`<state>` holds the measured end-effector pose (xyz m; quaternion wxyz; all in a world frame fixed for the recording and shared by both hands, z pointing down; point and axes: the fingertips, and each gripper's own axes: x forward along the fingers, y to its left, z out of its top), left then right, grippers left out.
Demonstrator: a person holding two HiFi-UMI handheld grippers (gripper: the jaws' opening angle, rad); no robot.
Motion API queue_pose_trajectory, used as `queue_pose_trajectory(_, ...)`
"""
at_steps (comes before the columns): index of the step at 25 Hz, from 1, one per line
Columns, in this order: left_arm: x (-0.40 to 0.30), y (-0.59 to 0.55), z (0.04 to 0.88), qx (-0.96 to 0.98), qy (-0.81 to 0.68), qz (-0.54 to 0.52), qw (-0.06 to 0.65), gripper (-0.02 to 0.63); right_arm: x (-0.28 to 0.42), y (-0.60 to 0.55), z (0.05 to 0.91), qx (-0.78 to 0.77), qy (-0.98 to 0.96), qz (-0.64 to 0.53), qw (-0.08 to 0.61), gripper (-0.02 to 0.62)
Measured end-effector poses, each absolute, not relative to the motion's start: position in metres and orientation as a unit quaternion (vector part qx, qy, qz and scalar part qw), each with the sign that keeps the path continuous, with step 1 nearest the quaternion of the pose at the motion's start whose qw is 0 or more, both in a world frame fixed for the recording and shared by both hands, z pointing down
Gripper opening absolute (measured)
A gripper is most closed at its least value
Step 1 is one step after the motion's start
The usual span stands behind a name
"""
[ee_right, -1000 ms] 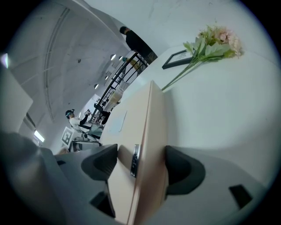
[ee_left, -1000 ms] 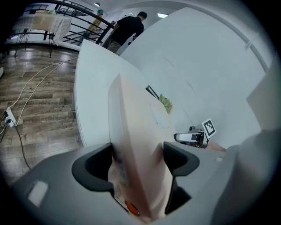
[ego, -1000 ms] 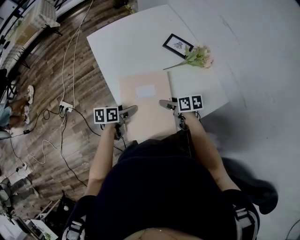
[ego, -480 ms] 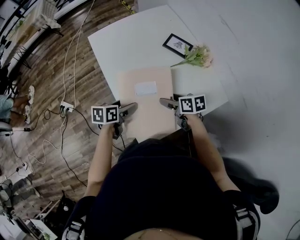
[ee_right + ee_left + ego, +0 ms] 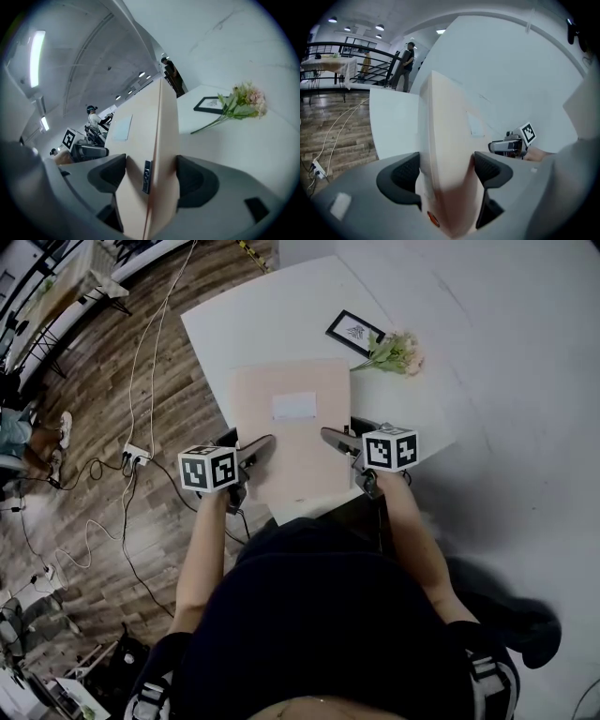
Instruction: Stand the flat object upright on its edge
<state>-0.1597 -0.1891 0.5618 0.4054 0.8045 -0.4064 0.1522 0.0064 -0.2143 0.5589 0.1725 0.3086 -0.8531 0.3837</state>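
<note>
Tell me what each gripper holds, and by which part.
Both hold the peach folder: the left gripper clamps its left edge, the right gripper its right edge, toward its near end.

Blurred close to the lens and cut off by the bottom edge in the left gripper view: near end of the peach folder [image 5: 445,154]. Hidden behind it in the head view: one finger each of the left claw [image 5: 255,452] and right claw [image 5: 335,439]. Too small to tell: drawing in the black frame [image 5: 355,331]. Covered by the torso [image 5: 319,615]: near corner of the desk [image 5: 253,324]
</note>
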Motion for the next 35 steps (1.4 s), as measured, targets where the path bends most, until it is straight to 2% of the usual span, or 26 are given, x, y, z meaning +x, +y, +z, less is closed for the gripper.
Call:
queue_pose_trajectory(8, -0.155, -0.191, 0.539, 0.834, -0.422, 0.126, 0.332, 0.37, 0.009, -0.215, 0.533, 0.319, -0.879, 0.323, 0.147, 0.321)
queue_pose_trajectory(15, -0.153, -0.189, 0.535, 0.848, -0.428, 0.141, 0.28, 0.371, 0.009, -0.215, 0.522, 0.319, -0.901, 0.243, 0.165, 0.321)
queue_pose_trajectory(23, -0.152, -0.194, 0.521, 0.859, -0.444, 0.145, 0.21, 0.37, 0.01, -0.22, 0.511, 0.328, -0.914, 0.184, 0.153, 0.321)
queue_pose_trajectory(35, -0.148, -0.196, 0.508, 0.867, -0.455, 0.137, 0.147, 0.37, 0.013, -0.22, 0.497, 0.342, -0.923, 0.108, 0.138, 0.321)
